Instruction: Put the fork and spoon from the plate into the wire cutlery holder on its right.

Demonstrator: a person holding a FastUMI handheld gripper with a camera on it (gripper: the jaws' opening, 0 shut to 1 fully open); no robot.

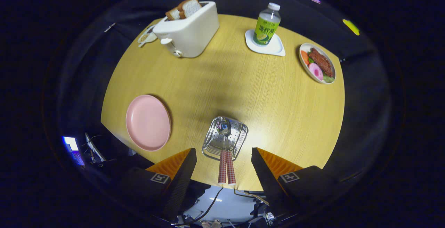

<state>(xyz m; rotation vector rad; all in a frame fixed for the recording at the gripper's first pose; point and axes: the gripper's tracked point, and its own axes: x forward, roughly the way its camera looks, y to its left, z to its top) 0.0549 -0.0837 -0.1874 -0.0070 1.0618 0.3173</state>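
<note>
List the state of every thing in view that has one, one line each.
tongs: open, holding nothing
pink plate: bare
wire holder: upright, holds the cutlery
fork and spoon: standing in the holder, checked handles up
toaster: bread slices sticking out
bottle: capped, upright on a white coaster
food plate: full

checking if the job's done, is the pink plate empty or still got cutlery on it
Empty: the pink plate is bare, and two checked handles stand in the wire holder, between the open gripper fingers.
</note>
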